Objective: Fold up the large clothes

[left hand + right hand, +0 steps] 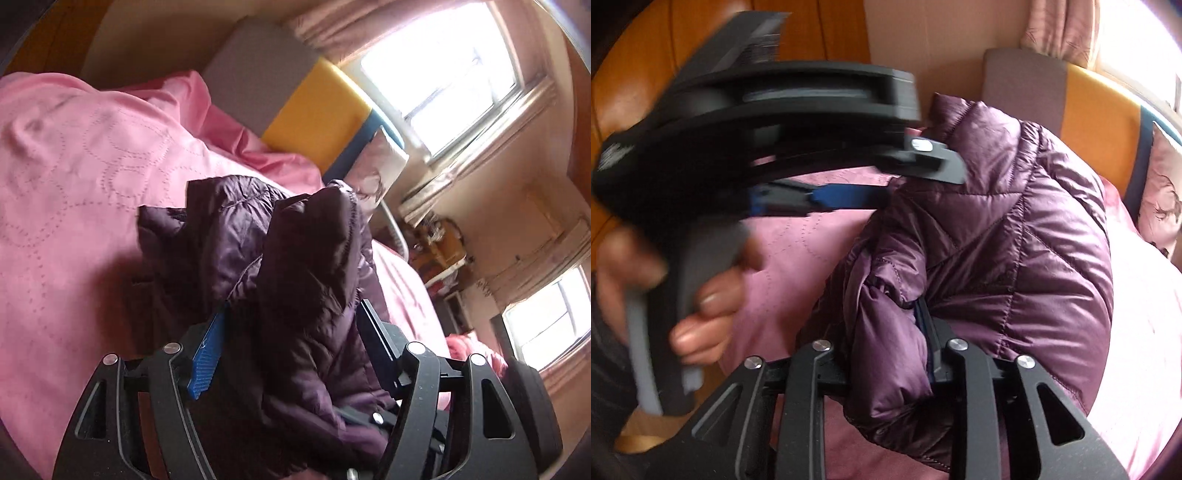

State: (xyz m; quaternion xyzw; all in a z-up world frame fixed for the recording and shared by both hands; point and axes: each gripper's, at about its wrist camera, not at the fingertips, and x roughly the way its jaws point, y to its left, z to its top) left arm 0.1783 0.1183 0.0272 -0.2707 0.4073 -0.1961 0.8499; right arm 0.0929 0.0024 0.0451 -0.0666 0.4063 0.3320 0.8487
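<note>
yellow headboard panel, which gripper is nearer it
Left, as far as the views show. The left gripper reaches toward the yellow panel; the right gripper sits further back, with jacket between.

Blurred left hand-held gripper (923,173), perhaps gripping.

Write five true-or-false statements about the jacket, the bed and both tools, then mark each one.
1. The puffer jacket is dark purple. True.
2. The bed cover is green. False: it is pink.
3. Jacket fabric lies between the fingers of the right tool. True.
4. The left tool is far from the jacket. False: jacket fabric sits between its fingers.
5. The headboard has a yellow panel. True.
</note>
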